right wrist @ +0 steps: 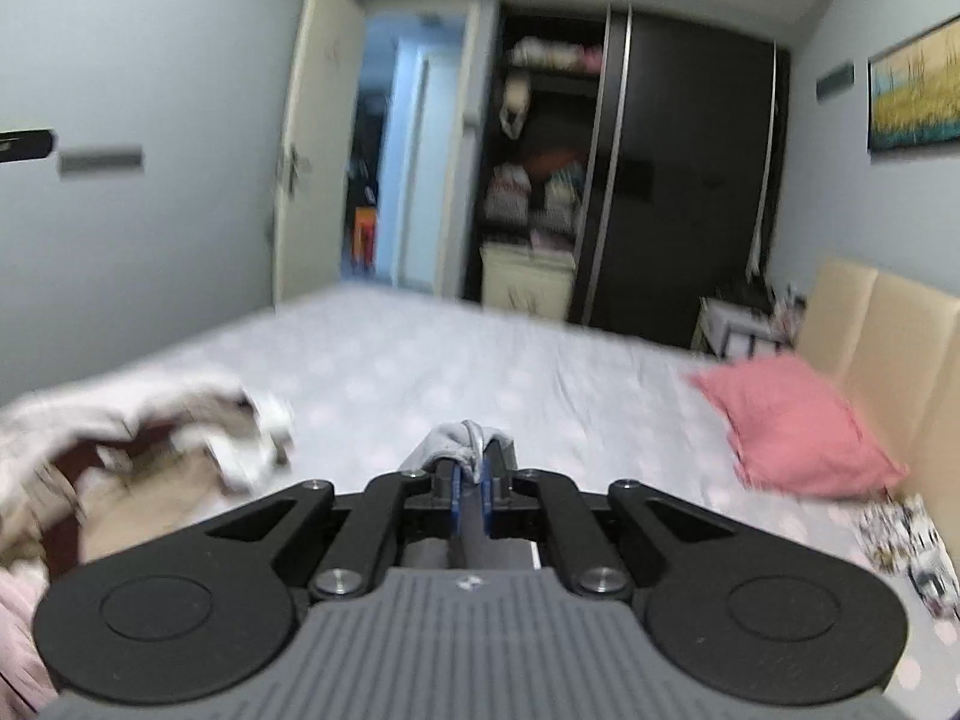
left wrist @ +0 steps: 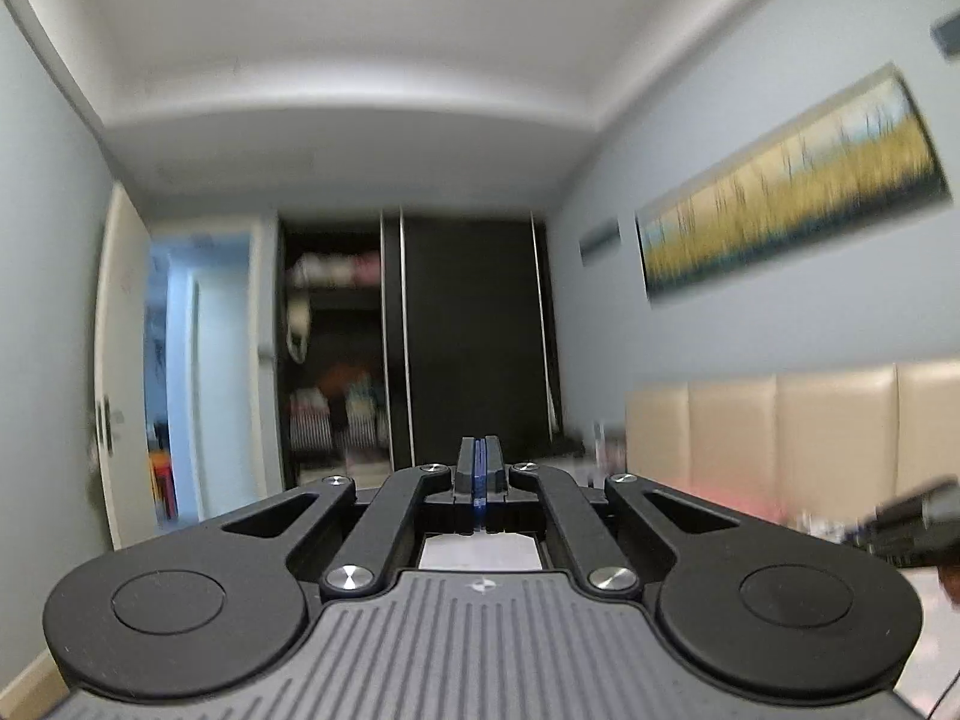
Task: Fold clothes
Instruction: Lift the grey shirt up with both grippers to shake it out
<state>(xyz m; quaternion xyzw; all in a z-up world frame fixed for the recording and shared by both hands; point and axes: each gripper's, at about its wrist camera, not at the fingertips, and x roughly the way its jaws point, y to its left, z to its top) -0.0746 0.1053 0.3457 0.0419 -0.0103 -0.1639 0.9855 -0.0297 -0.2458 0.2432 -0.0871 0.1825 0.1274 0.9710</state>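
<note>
The right tool [right wrist: 470, 474] is clenched on a bunched edge of grey cloth [right wrist: 465, 441], held up over the bed [right wrist: 480, 360], likely to let it hang straight. The left tool [left wrist: 478, 468] is clenched with nothing visible between its pads. More clothes [right wrist: 150, 438] lie heaped at near left.

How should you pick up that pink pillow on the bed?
Probably by the pink pillow's near-left corner, coming in from the open side of the bed. That corner sticks out flat on the sheet with space around it, while the pillow's far side lies close to the beige headboard, leaving little room there.
</note>
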